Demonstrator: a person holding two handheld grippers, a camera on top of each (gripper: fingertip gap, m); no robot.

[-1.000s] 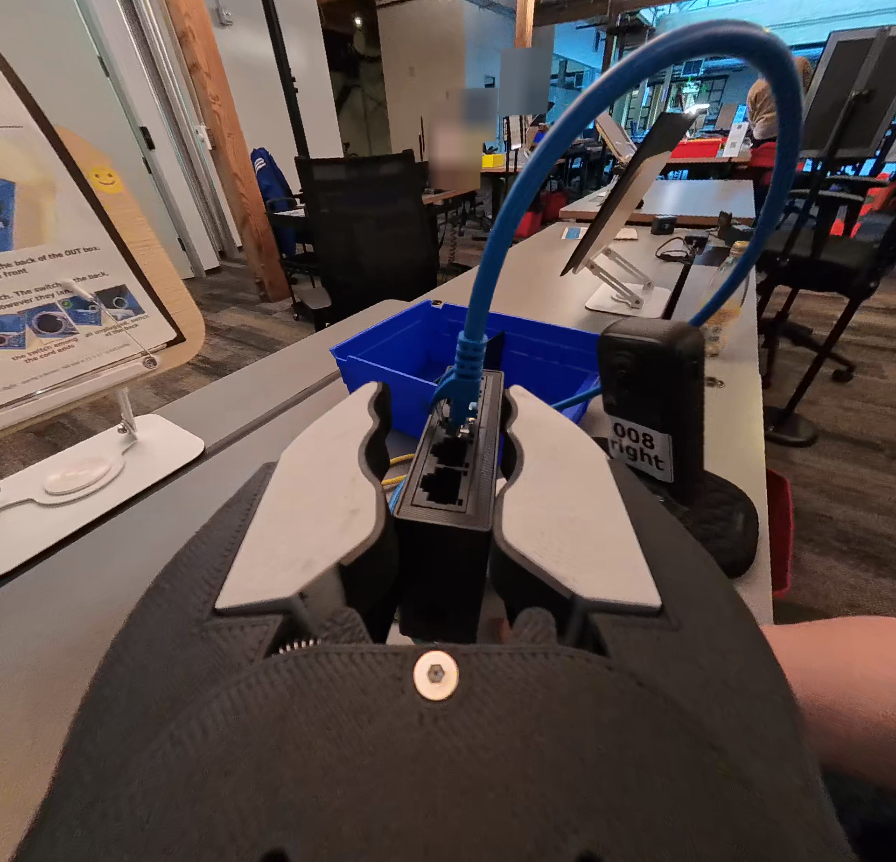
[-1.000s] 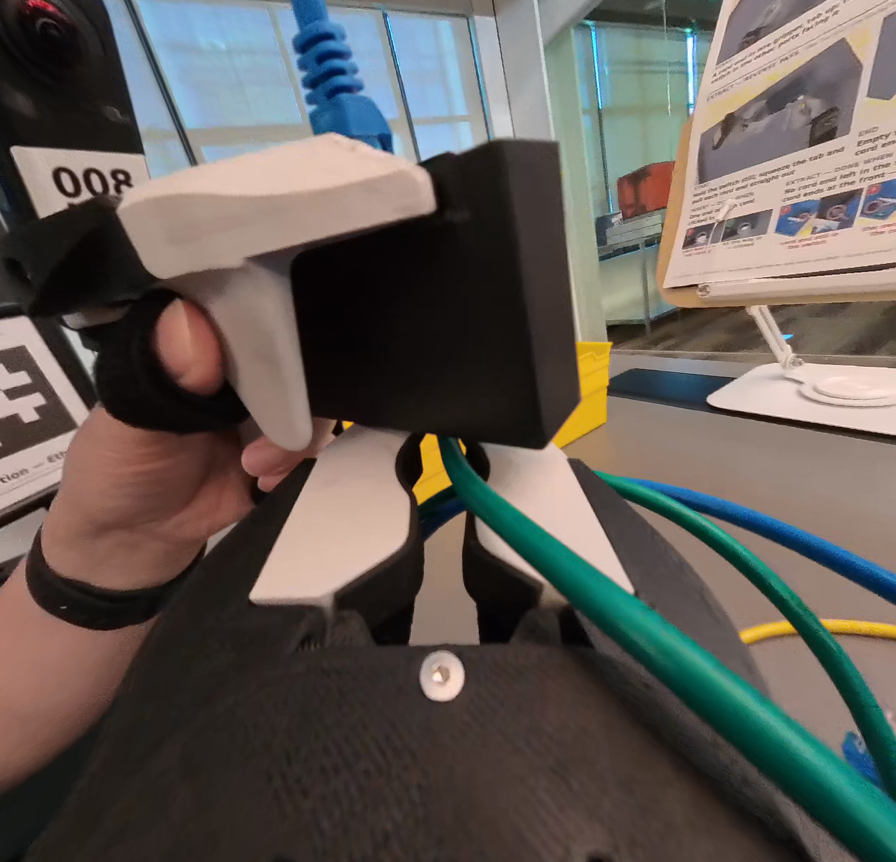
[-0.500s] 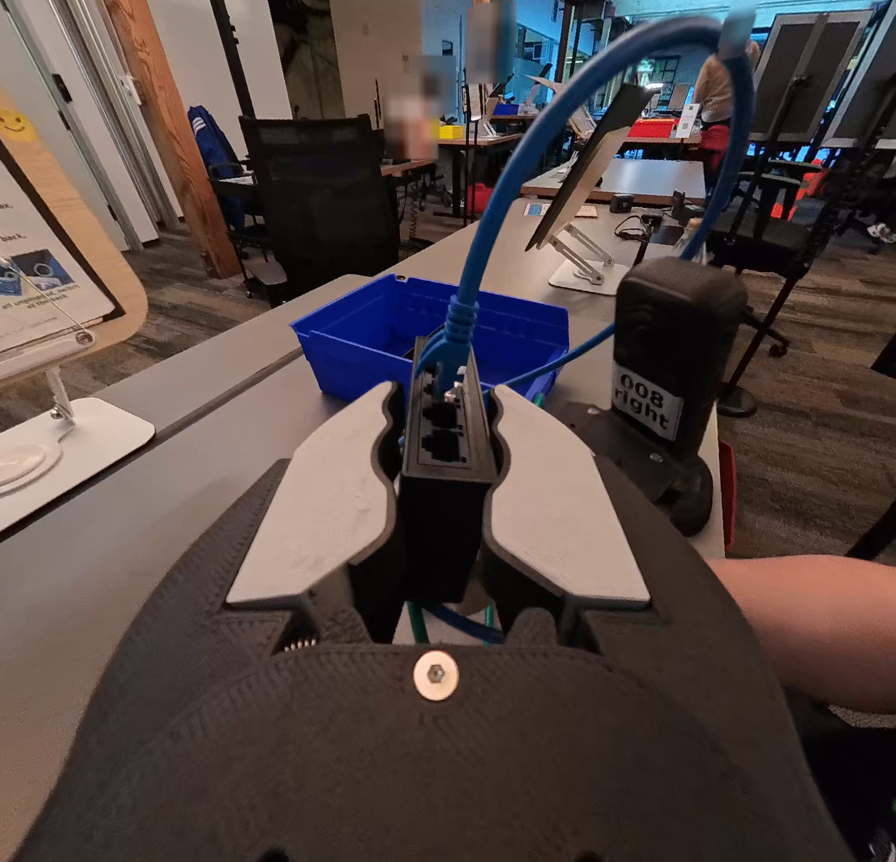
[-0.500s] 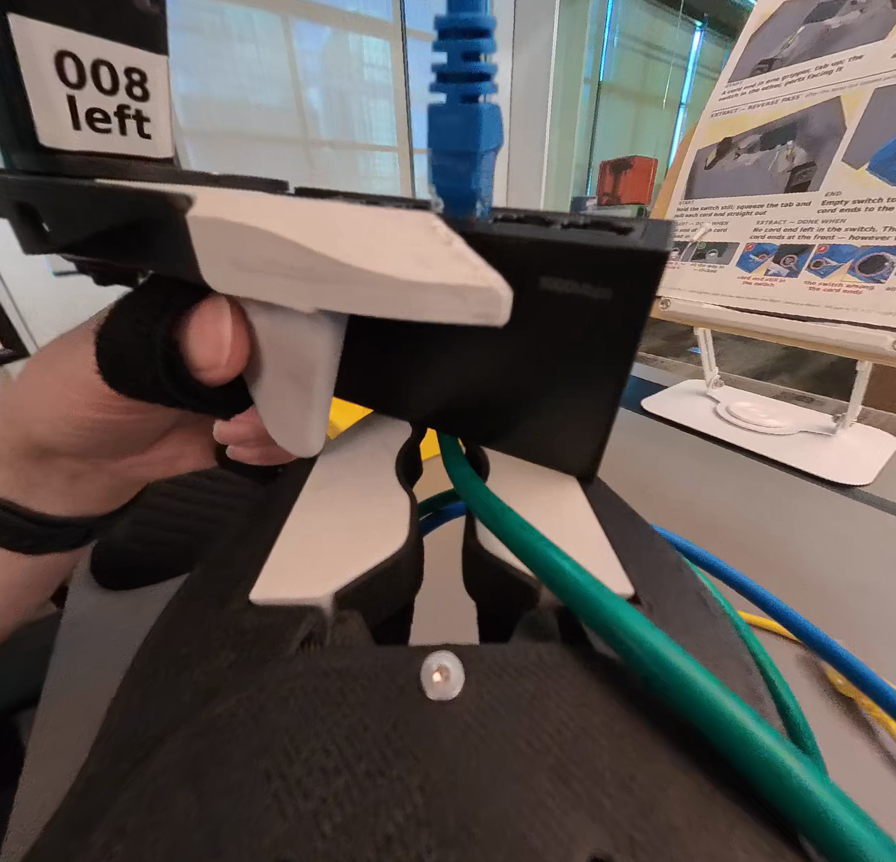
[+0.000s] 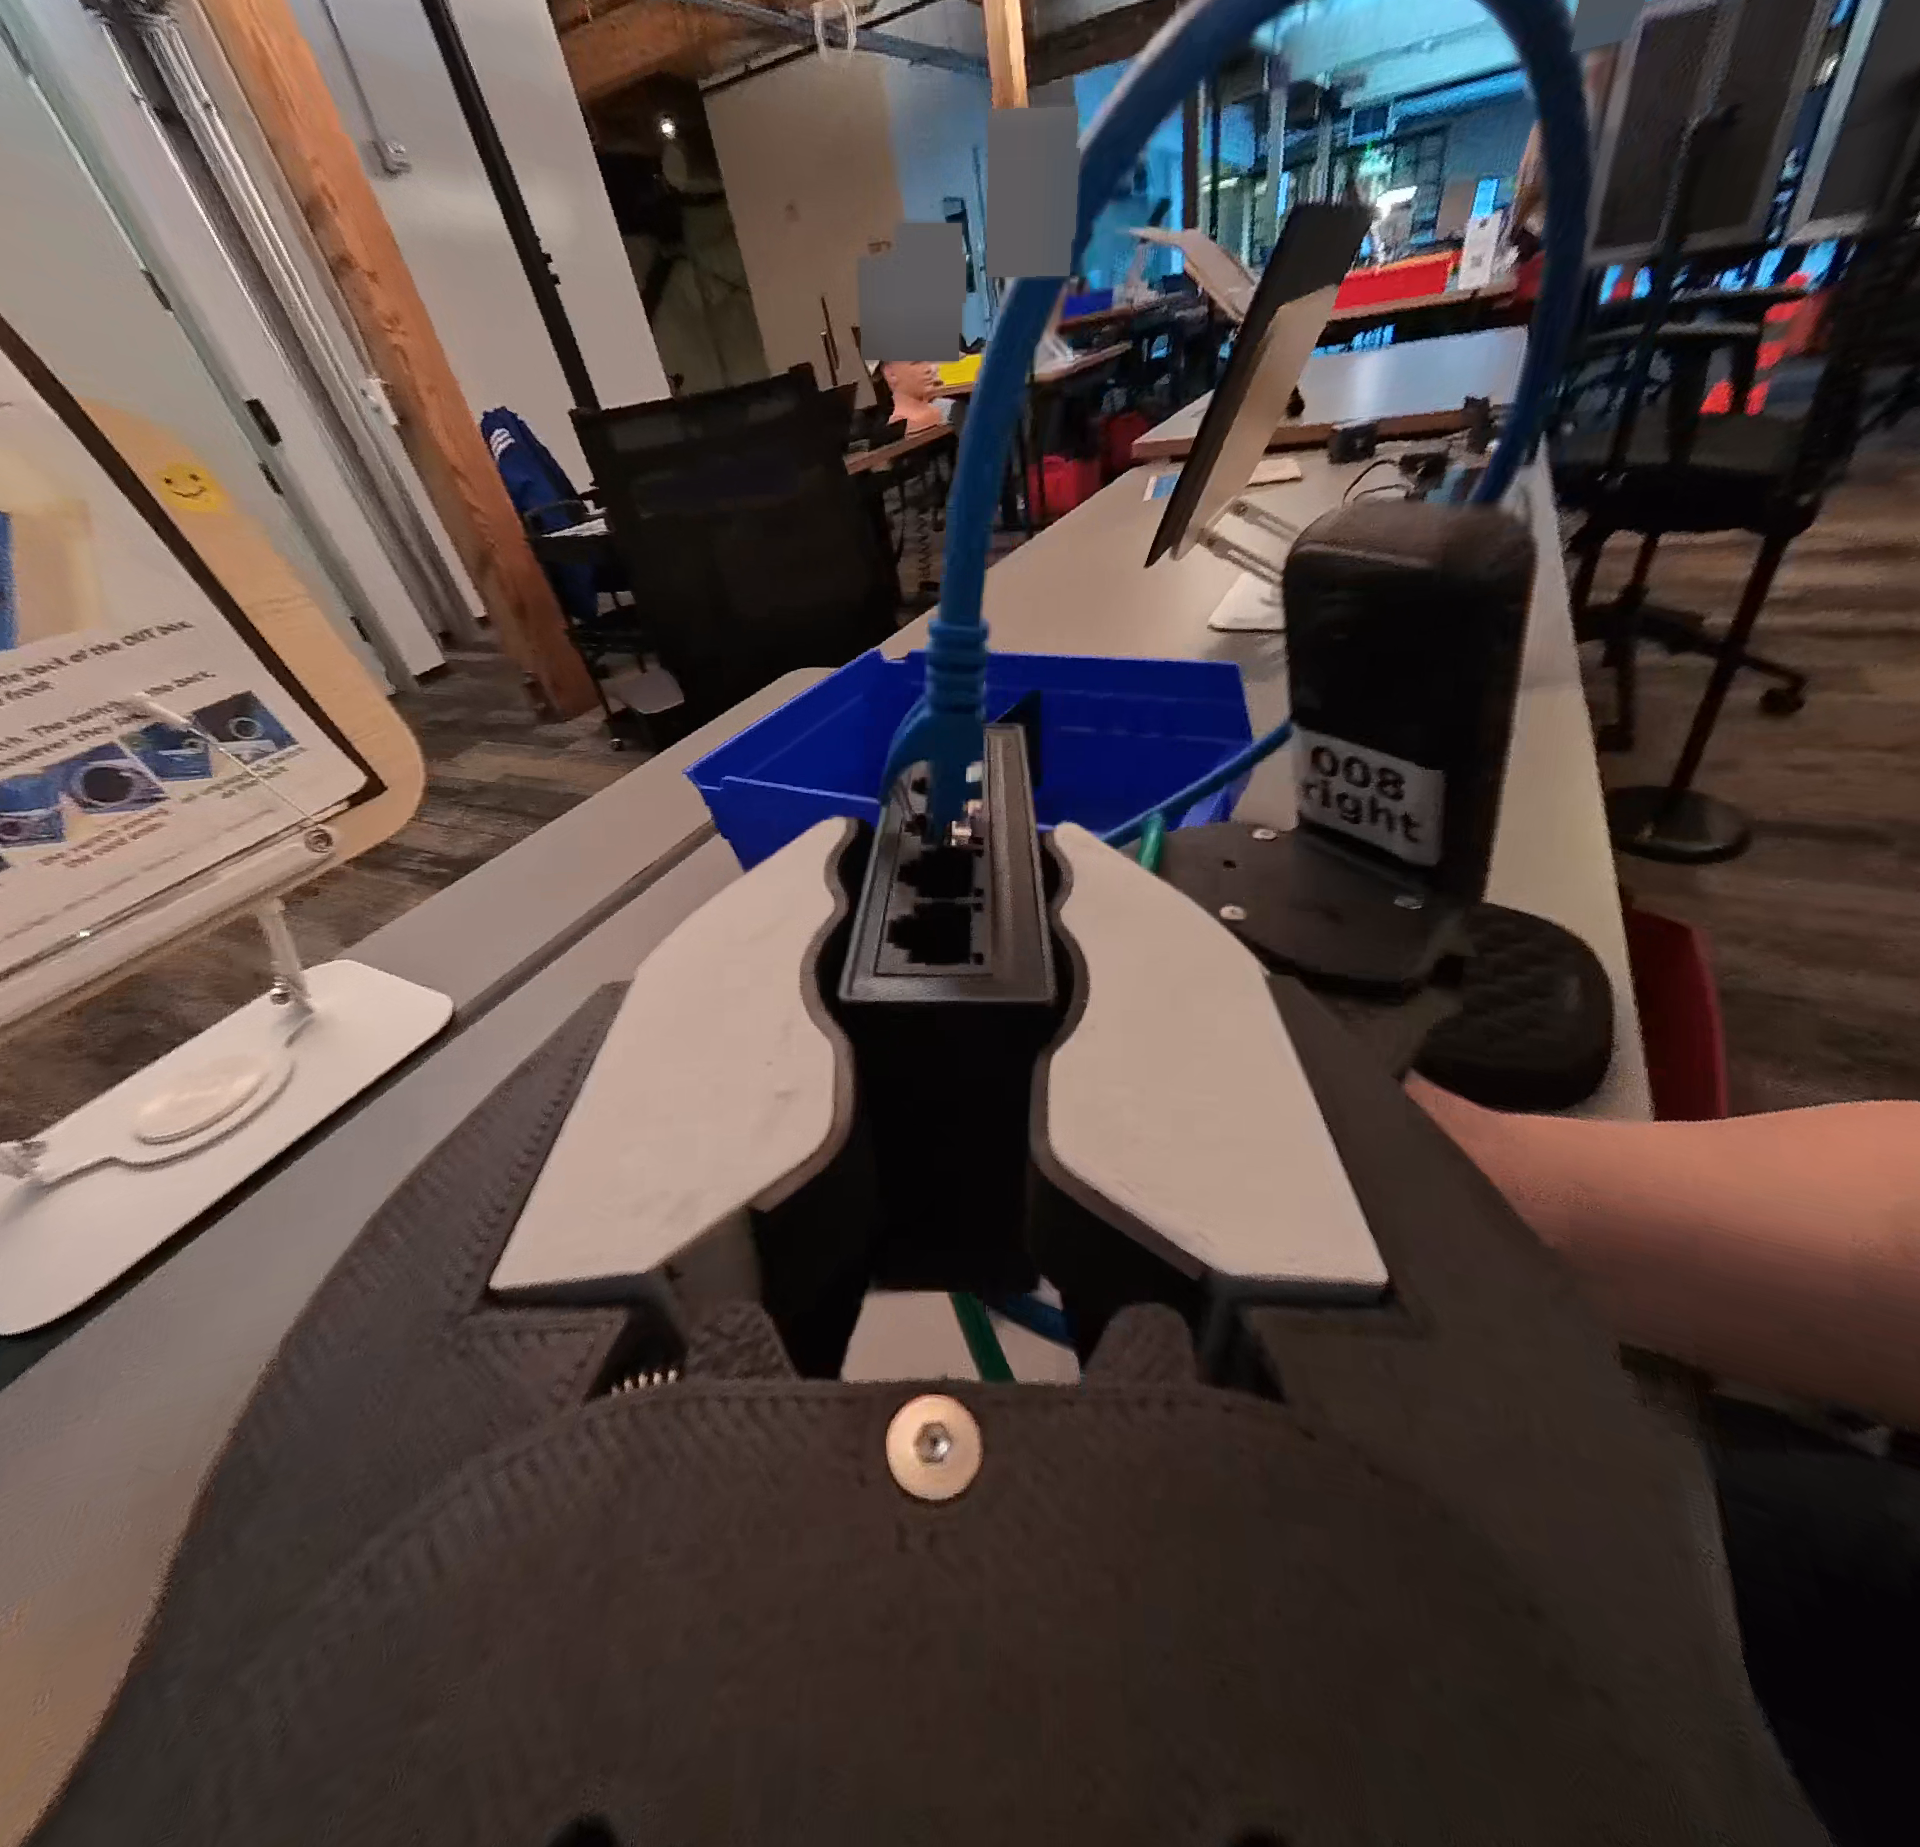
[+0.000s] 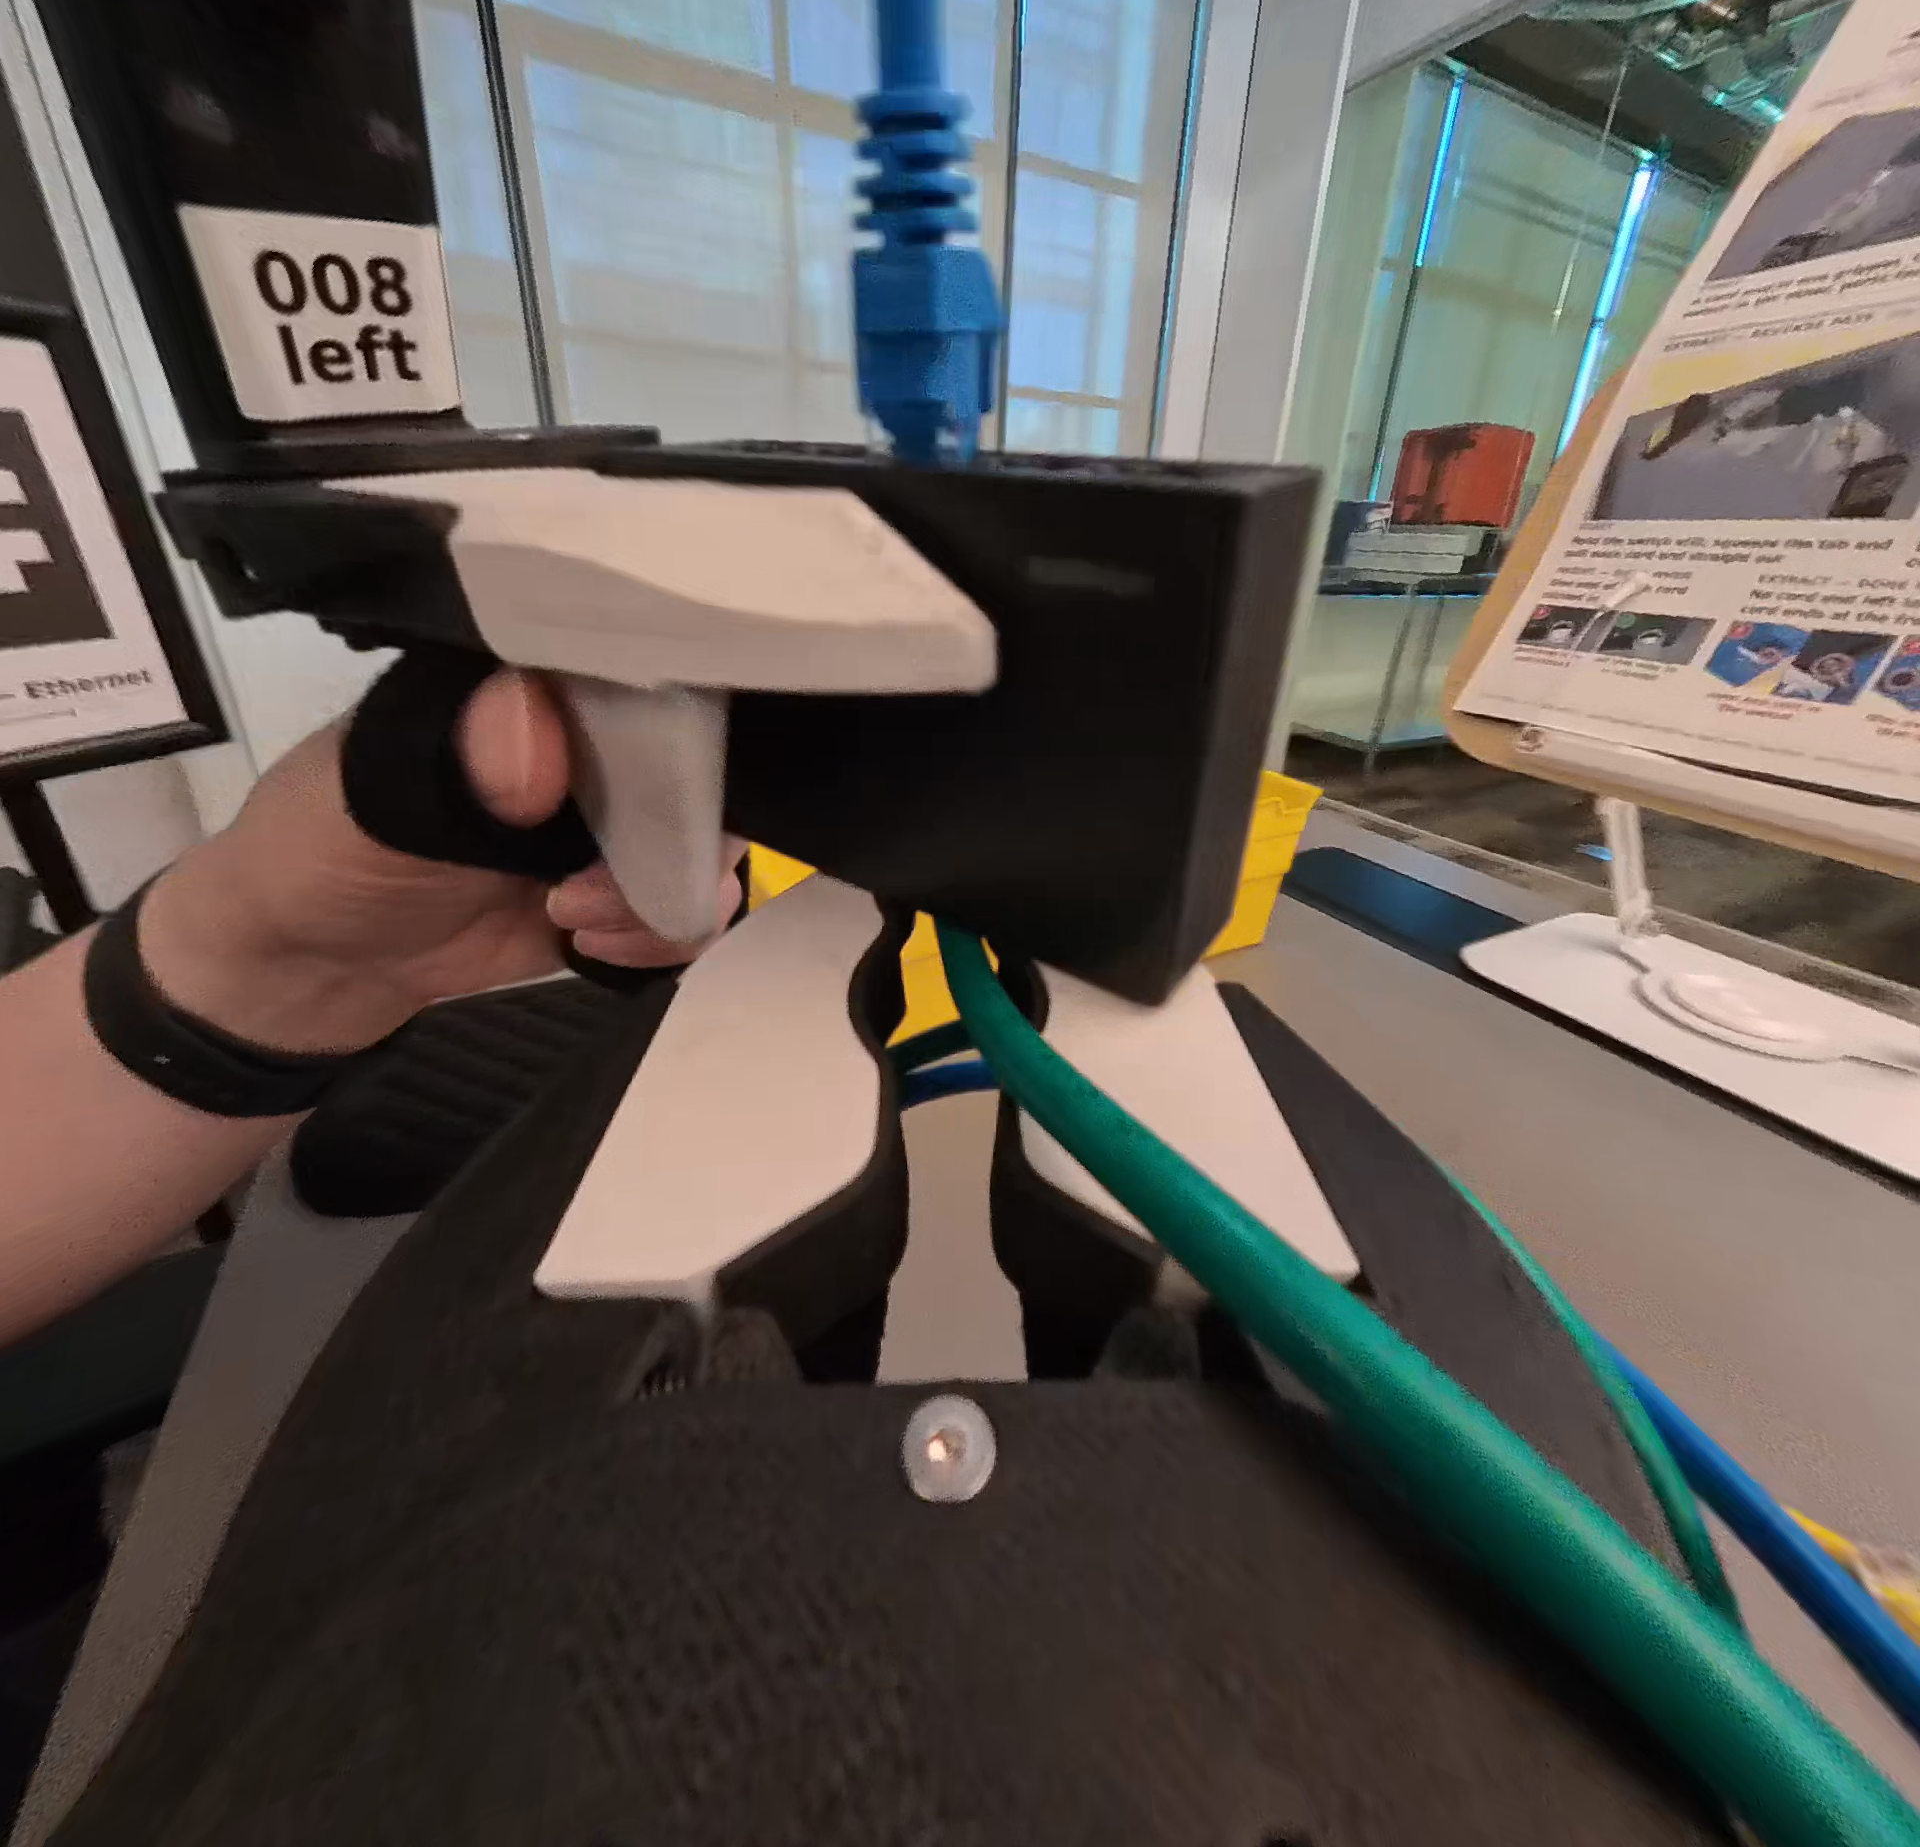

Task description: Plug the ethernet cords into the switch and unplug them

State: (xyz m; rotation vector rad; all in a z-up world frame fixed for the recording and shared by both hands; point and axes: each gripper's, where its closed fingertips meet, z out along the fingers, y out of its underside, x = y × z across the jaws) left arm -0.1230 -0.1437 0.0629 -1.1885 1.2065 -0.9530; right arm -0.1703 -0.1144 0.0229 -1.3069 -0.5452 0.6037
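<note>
While the left gripper (image 5: 945,924) clamps its two grey fingers against the sides of a small black rectangular ethernet switch (image 5: 951,976), the switch is held off the grey bench (image 5: 582,924) with its row of ports facing upward. One blue ethernet cord (image 5: 977,509) is plugged into a port toward the far end of the switch; from its ribbed plug it rises, arches high overhead, and drops behind the right gripper's black camera housing. The two ports nearest the camera are empty.

From the right wrist view, the switch (image 6: 1039,717) sits just above and in front of the right gripper (image 6: 951,1028), whose two grey fingers are closed narrowly around a thick green ethernet cord (image 6: 1195,1163). The cord's tip is hidden beneath the switch, so whether it touches the switch cannot be told. The green cord trails back toward the lower right, across the gripper body. A person's bare hand (image 6: 343,893), wearing a black wristband, grips the left gripper's handle.

A blue plastic bin (image 5: 1101,737) stands on the bench just beyond the switch. A yellow plastic bin (image 6: 1262,862) shows behind the switch in the right wrist view. A yellow cord (image 6: 1860,1569) lies on the bench beside the blue cord's slack. Printed instruction sheets on white stands (image 5: 197,1091) sit at the bench's edge.
</note>
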